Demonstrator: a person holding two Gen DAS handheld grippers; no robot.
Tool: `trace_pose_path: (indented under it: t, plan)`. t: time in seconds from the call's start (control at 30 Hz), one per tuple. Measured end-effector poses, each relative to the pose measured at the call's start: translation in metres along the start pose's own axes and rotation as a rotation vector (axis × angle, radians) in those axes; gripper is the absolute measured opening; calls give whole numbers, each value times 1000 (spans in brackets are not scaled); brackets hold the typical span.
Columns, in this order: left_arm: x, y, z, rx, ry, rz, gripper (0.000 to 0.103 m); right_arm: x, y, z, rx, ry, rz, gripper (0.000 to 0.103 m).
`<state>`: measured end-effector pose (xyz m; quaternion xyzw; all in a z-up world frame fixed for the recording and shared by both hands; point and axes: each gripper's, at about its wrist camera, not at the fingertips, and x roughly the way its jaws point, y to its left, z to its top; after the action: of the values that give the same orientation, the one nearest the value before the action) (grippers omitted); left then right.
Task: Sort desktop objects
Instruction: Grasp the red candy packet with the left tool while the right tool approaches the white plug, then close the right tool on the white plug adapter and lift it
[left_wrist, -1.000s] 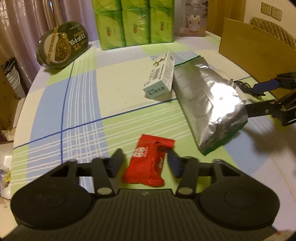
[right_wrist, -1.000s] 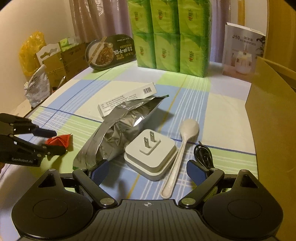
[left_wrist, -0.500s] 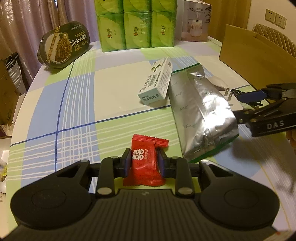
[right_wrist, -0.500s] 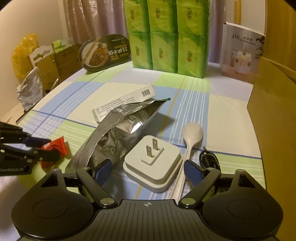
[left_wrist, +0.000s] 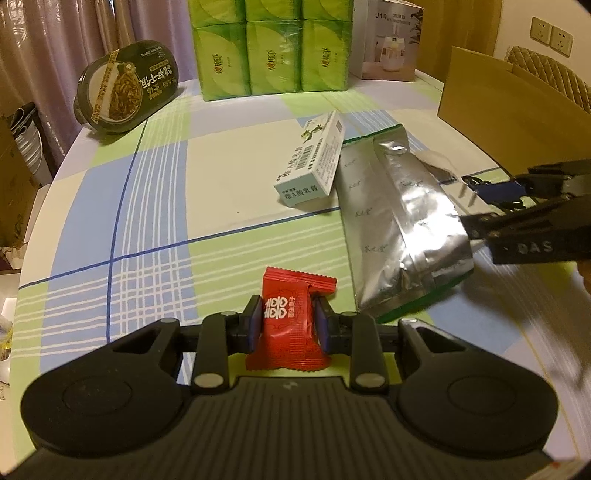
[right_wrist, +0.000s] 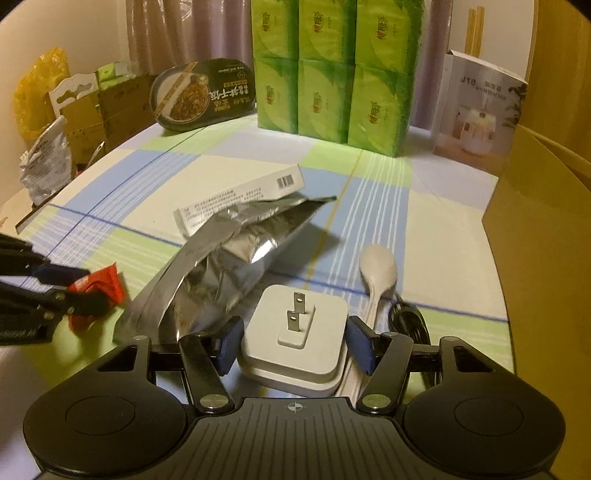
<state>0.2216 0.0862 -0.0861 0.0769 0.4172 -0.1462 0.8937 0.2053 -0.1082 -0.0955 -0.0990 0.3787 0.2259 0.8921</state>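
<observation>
My left gripper (left_wrist: 288, 323) is shut on a red candy packet (left_wrist: 290, 325), held just above the checked tablecloth; it also shows in the right wrist view (right_wrist: 98, 291). My right gripper (right_wrist: 293, 341) is open, its blue pads on either side of a white plug adapter (right_wrist: 295, 343) without touching it. A silver foil bag (left_wrist: 399, 225) lies beside the adapter, with a white carton (left_wrist: 314, 160) leaning on its far end. A white spoon (right_wrist: 376, 273) and a black cable (right_wrist: 406, 317) lie right of the adapter.
A cardboard box (right_wrist: 546, 240) stands at the right table edge. Green tissue packs (left_wrist: 271, 48), a humidifier box (left_wrist: 391, 40) and a noodle bowl (left_wrist: 125, 86) line the back. The table (left_wrist: 110, 206) edge curves at the left.
My left gripper closed on the red candy packet and lifted it slightly. My right gripper moved forward around the plug adapter and its fingers narrowed toward it.
</observation>
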Motion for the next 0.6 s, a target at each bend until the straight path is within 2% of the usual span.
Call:
trace_pose_path:
  t: [0.27,0.4,0.6]
  plan:
    - [-15,-18,-10,37,31,-12,25,-53,-5,-33,9,37,23,58]
    - [-27,-27,-15,13,57,-11,25,-79,-8,-55,5,58,25,58]
    - [-46,-76,-34,47,72,-22,25,-105,-12,-78,14,73,19,58]
